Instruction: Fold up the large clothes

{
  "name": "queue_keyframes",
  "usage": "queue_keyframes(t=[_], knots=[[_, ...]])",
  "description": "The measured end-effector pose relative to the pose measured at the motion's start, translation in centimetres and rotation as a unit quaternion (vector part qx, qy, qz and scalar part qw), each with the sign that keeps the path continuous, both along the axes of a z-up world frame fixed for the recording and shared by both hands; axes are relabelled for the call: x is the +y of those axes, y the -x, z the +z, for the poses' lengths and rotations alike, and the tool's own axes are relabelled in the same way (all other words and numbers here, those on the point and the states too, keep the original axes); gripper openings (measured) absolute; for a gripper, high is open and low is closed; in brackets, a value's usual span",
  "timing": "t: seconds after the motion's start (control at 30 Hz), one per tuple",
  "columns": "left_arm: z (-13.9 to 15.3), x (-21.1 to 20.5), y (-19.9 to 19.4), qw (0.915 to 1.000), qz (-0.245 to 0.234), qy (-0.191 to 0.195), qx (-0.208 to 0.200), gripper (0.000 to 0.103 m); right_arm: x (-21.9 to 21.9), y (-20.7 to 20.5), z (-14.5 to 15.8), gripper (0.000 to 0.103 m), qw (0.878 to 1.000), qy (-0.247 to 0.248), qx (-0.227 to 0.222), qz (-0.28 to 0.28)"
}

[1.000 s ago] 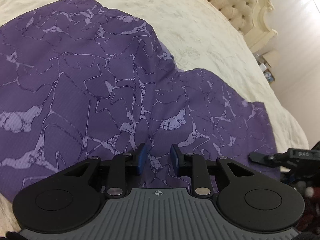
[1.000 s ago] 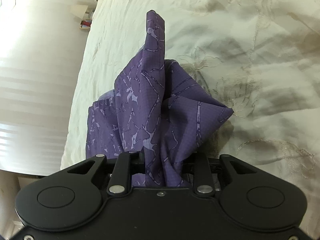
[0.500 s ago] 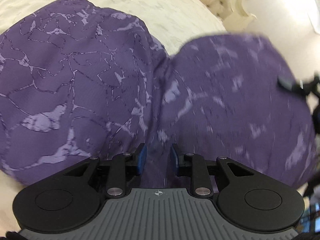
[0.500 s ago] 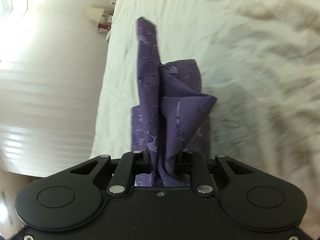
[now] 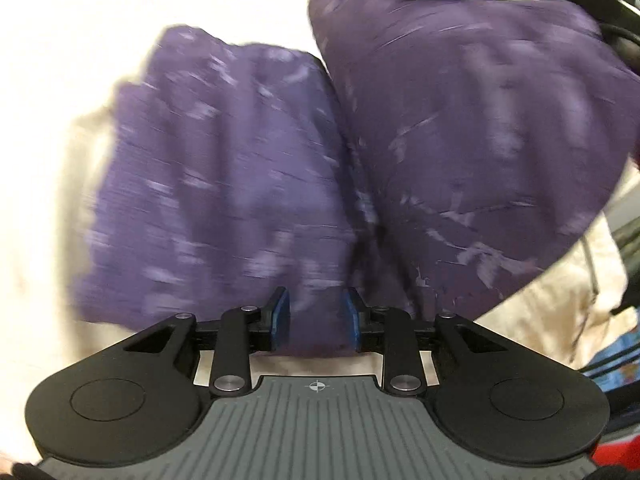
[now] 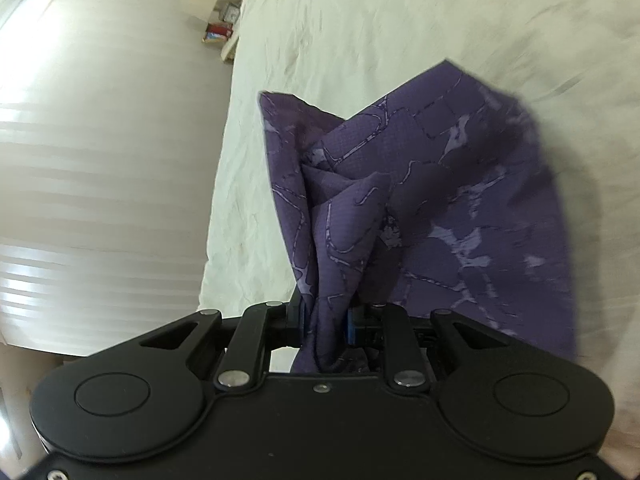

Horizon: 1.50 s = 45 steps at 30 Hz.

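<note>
The left wrist view is smeared by motion, so the purple garment shows there only as blurred violet folds with pale streaks, and a dark frame at the far right corner cannot be made out. The left gripper has its blue pads pressed on a bunch of that cloth. In the right wrist view the thin, woven fabric, printed with cracked lilac lines, rises in crumpled peaks from the right gripper, clamped on a gathered wad, above the cream bedspread.

Bedroom: cream bedspread
</note>
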<state>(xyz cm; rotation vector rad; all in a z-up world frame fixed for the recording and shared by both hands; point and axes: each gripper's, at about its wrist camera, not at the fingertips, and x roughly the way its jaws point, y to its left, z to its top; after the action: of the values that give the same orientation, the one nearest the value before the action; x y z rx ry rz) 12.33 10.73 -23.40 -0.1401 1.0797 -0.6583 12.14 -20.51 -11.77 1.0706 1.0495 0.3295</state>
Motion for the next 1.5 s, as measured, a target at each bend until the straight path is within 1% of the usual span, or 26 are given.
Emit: queue_keyframes(t=[0.17, 0.3, 0.4, 0.43, 0.47, 0.5, 0.53, 0.57, 0.63, 0.67, 0.73, 0.83, 0.87, 0.93, 1.0, 1.03, 1.07, 1.1, 1.13, 1.17, 1.2, 1.27, 1.33, 1.4, 1.5], knots=[[1.4, 3.9, -0.7, 0.9993, 0.033, -0.008, -0.018, 0.029, 5.5, -3.5, -2.5, 0.031, 0.999, 0.032, 0.018, 0.024], [2.1, 6.4, -1.2, 0.9978, 0.063, -0.008, -0.022, 0.029, 9.2, -5.7, -4.8, 0.038, 0.996, 0.069, 0.031, 0.052], [2.7, 7.6, -1.1, 0.9976, 0.067, -0.010, -0.018, 0.029, 11.2, -6.5, -5.9, 0.041, 0.993, 0.083, 0.026, 0.085], [3.0, 7.8, -1.0, 0.9978, 0.064, -0.009, -0.019, 0.029, 11.6, -6.3, -5.9, 0.044, 0.992, 0.081, 0.020, 0.096], [3.4, 8.0, -1.0, 0.9981, 0.058, -0.007, -0.020, 0.029, 11.8, -6.2, -5.6, 0.049, 0.992, 0.074, 0.009, 0.102], [3.9, 8.1, -0.8, 0.9984, 0.052, -0.004, -0.022, 0.029, 11.7, -6.1, -5.2, 0.053, 0.993, 0.063, -0.006, 0.103], [4.5, 8.3, -0.7, 0.9986, 0.046, 0.001, -0.025, 0.029, 11.4, -5.6, -4.6, 0.060, 0.993, 0.051, -0.021, 0.103], [5.3, 8.4, -0.7, 0.9988, 0.038, 0.009, -0.031, 0.029, 10.9, -5.3, -3.8, 0.063, 0.993, 0.040, -0.039, 0.100], [7.2, 8.5, -0.8, 0.9980, 0.022, 0.035, -0.048, 0.029, 9.4, -4.6, -1.9, 0.063, 0.993, 0.032, -0.076, 0.088], [7.9, 9.0, -0.6, 0.9971, 0.015, 0.048, -0.057, 0.030, 8.6, -4.3, -1.2, 0.064, 0.992, 0.036, -0.091, 0.081], [9.4, 8.2, -1.2, 0.9945, -0.002, 0.069, -0.079, 0.032, 6.6, -3.4, 0.6, 0.066, 0.990, 0.059, -0.111, 0.063], [10.3, 5.5, -2.8, 0.9899, -0.037, 0.086, -0.107, 0.036, 3.9, -2.4, 1.1, 0.066, 0.987, 0.103, -0.115, 0.034], [10.2, 4.5, -3.3, 0.9890, -0.048, 0.085, -0.111, 0.039, 3.2, -2.1, 1.1, 0.066, 0.987, 0.117, -0.111, 0.024], [9.2, 2.2, -4.7, 0.9889, -0.059, 0.070, -0.117, 0.039, 2.6, -1.5, 0.5, 0.066, 0.984, 0.146, -0.101, 0.013], [7.4, 0.8, -5.4, 0.9903, -0.059, 0.064, -0.109, 0.039, 2.3, -0.7, 0.0, 0.066, 0.979, 0.181, -0.096, 0.014], [6.2, 0.2, -5.7, 0.9928, -0.055, 0.051, -0.094, 0.039, 2.6, -0.4, -0.2, 0.066, 0.976, 0.197, -0.092, 0.015], [5.4, 0.4, -5.4, 0.9948, -0.052, 0.034, -0.081, 0.039, 2.5, -0.1, -0.5, 0.066, 0.974, 0.209, -0.088, 0.016], [4.1, 0.2, -5.4, 0.9964, -0.050, 0.012, -0.067, 0.039, 2.7, 0.3, -0.6, 0.066, 0.972, 0.217, -0.084, 0.018], [2.7, 0.1, -5.1, 0.9971, -0.048, -0.010, -0.058, 0.039, 2.8, 0.4, -0.8, 0.064, 0.971, 0.225, -0.082, 0.020], [1.8, 0.3, -5.1, 0.9973, -0.047, -0.027, -0.050, 0.039, 2.7, 0.4, -0.7, 0.060, 0.968, 0.236, -0.082, 0.022], [0.7, 0.6, -4.8, 0.9971, -0.045, -0.038, -0.047, 0.039, 2.9, 0.4, -0.5, 0.057, 0.964, 0.250, -0.083, 0.025], [-0.1, 1.2, -4.6, 0.9980, -0.032, -0.039, -0.039, 0.040, 3.3, 0.4, -0.2, 0.037, 0.955, 0.280, -0.087, 0.033], [-0.1, 1.6, -4.8, 0.9989, -0.023, -0.030, -0.029, 0.040, 4.0, -0.3, -0.1, 0.035, 0.946, 0.306, -0.095, 0.040], [0.1, 1.3, -5.1, 0.9987, -0.026, -0.034, -0.026, 0.040, 4.8, -1.2, -0.3, 0.034, 0.940, 0.323, -0.101, 0.049], [0.1, 1.1, -5.4, 0.9985, -0.027, -0.041, -0.022, 0.041, 5.3, -3.8, -1.2, 0.033, 0.931, 0.346, -0.094, 0.062]])
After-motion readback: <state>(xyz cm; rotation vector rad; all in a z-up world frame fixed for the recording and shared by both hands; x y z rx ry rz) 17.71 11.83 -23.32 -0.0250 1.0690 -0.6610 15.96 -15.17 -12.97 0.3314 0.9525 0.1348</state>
